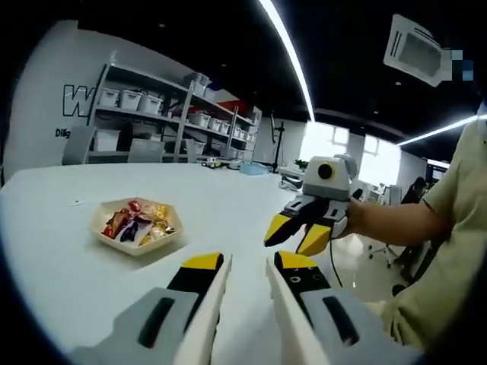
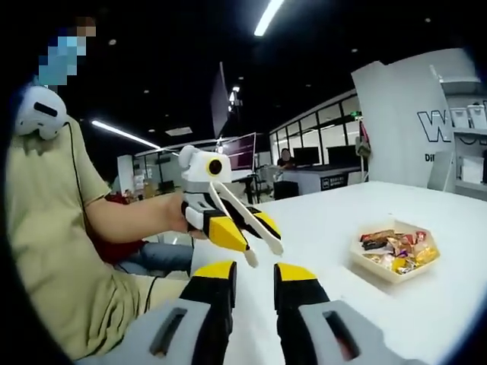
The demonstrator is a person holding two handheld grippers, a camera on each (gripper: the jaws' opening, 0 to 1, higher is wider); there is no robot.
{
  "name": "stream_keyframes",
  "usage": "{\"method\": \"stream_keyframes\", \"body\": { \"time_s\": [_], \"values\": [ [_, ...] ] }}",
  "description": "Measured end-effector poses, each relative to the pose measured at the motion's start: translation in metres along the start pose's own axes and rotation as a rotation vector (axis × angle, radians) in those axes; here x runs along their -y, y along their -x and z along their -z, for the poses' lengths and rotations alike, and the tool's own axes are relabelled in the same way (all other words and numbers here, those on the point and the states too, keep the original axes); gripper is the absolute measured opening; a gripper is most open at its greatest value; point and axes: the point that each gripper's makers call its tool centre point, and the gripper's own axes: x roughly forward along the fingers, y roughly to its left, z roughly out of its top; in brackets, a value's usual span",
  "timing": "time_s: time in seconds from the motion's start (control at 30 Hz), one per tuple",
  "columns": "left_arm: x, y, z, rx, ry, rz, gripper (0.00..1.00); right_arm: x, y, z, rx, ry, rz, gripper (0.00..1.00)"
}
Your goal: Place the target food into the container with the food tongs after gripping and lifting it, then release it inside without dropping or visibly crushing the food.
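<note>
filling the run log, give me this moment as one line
left gripper: open, empty | right gripper: open, empty | tray: wrapped candies, on table | both grippers off table

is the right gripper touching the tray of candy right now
Apart. In the left gripper view, the right gripper hangs in the air off to the side of the tray, with bare white table between them.

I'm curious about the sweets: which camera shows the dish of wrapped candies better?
The left gripper view, slightly: the beige hexagonal dish sits nearer and unobstructed, so the colourful wrapped candies read clearly. The right gripper view shows the same dish smaller, towards the picture's right edge, with its wrappers harder to distinguish.
</note>
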Motion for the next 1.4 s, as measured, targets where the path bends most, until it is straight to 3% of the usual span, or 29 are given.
{"method": "stream_keyframes", "body": {
  "time_s": [0.87,1.4],
  "values": [
    [0.019,-0.004,0.002,-0.011,0.011,0.105,0.25,-0.019,-0.008,0.003,-0.080,0.044,-0.118,0.06],
    [0.029,-0.006,0.007,-0.053,0.004,0.164,0.25,-0.030,-0.012,0.011,-0.131,0.073,-0.172,0.04]
  ]
}}
